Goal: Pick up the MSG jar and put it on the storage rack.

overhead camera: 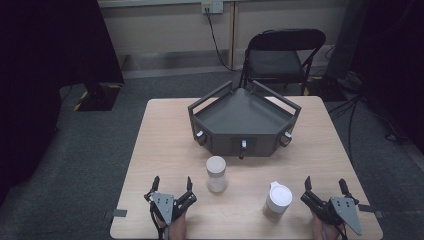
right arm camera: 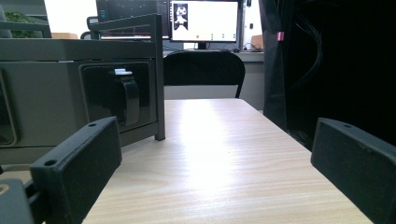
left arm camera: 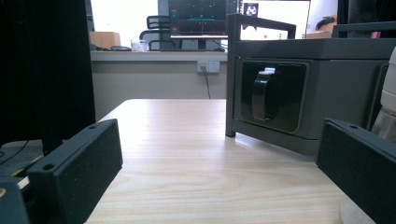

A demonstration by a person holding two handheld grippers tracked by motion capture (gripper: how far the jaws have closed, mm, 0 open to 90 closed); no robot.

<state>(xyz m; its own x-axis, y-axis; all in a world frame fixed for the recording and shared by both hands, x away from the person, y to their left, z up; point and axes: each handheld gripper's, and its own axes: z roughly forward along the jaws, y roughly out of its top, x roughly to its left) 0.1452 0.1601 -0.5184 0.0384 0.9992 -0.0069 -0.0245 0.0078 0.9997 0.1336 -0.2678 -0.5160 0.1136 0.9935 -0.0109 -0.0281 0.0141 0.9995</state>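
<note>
A dark grey angular tray (overhead camera: 243, 107) with raised rails and three front latches stands at the table's far middle. Two white-lidded jars stand in front of it: one (overhead camera: 216, 173) near the centre, another (overhead camera: 277, 200) closer to the right. My left gripper (overhead camera: 172, 183) rests near the front edge, left of the centre jar, jaws wide apart and empty. My right gripper (overhead camera: 326, 184) sits at the front right, beside the second jar, also open and empty. The left gripper view faces a tray latch (left arm camera: 264, 95); the right gripper view faces another latch (right arm camera: 127, 99).
A black folding chair (overhead camera: 281, 56) stands behind the light wooden table (overhead camera: 165, 130). Dark curtains hang at both sides. Cables run over the floor at the right (overhead camera: 360, 107). Bare tabletop lies left and right of the tray.
</note>
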